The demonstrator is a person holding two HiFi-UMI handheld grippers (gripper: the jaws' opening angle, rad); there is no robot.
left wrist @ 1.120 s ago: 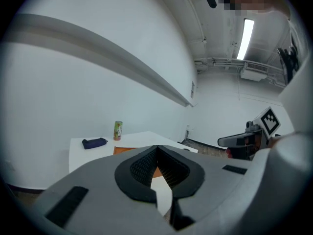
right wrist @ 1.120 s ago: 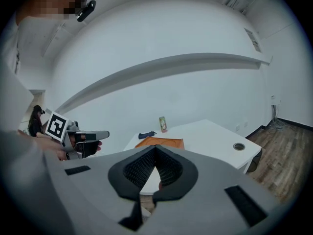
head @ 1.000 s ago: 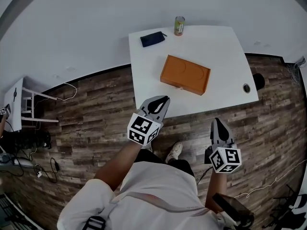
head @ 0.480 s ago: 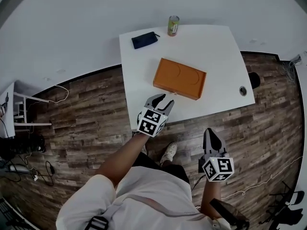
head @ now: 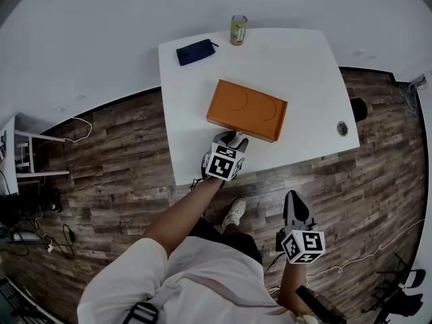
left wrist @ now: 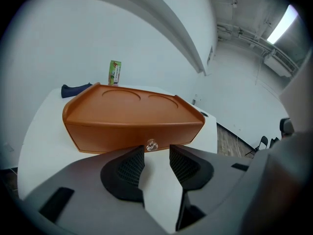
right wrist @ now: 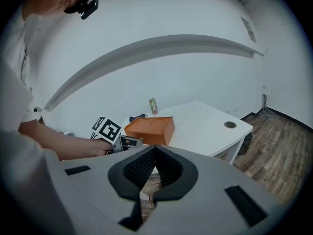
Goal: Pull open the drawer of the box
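An orange box (head: 247, 109) lies flat in the middle of the white table (head: 304, 79), its drawer front turned toward the near edge. A small clear knob (left wrist: 151, 144) sits on that front. My left gripper (head: 234, 139) is over the table right at the drawer front. Its jaws are opening, and the knob stands just ahead of the gap between the fingertips (left wrist: 138, 153), untouched. My right gripper (head: 295, 206) hangs low off the table's near side, above the floor. It is shut and holds nothing. From the right gripper view, the box (right wrist: 150, 127) and left gripper (right wrist: 128, 142) show side on.
A green can (head: 237, 30) and a dark pouch (head: 194, 51) stand at the table's far edge. A round cable hole (head: 343, 127) is near the right corner. Wood floor surrounds the table; a small white stand (head: 13, 154) and cables lie far left.
My left gripper has moved forward from the table's near edge up to the drawer front, and its jaws have gone from shut to open. The right gripper has sunk a little lower.
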